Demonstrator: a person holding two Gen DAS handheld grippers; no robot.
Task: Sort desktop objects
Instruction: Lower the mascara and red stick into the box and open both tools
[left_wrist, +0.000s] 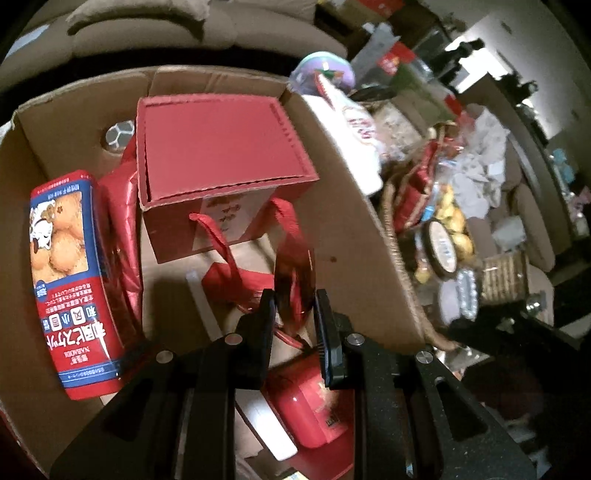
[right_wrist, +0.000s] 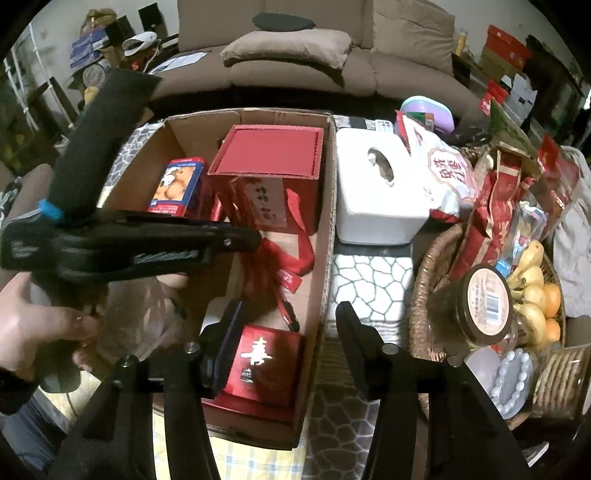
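A: Left wrist view first. The left gripper (left_wrist: 295, 314) is over the cardboard box (left_wrist: 354, 229), its jaws drawn close on a shiny red packet (left_wrist: 295, 280). The packet stands on edge between the fingers, long axis running up and away from the camera; its outline is blurred.

B: What's crowding it?

A: Directly behind is a red gift box (left_wrist: 221, 147) with ribbon handles (left_wrist: 218, 236), lid flat. To the left a biscuit carton (left_wrist: 70, 280) leans on the box wall, long axis roughly vertical, print upside down. A red foil bag (left_wrist: 122, 229) stands between carton and gift box. Below the fingers lies a red tin (left_wrist: 310, 410). Outside the right wall: a white snack bag (left_wrist: 354, 125) and a wicker basket (left_wrist: 395, 236), cluttered.

B: Right wrist view?

A: The right gripper (right_wrist: 288, 321) has its fingers spread wide with nothing between them. One finger is over the box interior, the other over the patterned tablecloth (right_wrist: 369, 280) outside the wall. The left tool crosses the frame from the left, held by a hand (right_wrist: 40, 325); from here I cannot see its tips or the packet clearly.

B: Surroundings?

A: A red box with a gold character (right_wrist: 266, 362) at the near end of the cardboard box, a white tissue box (right_wrist: 373, 199) just outside it, then the basket with bananas (right_wrist: 532, 291) and a lidded jar (right_wrist: 487, 302).
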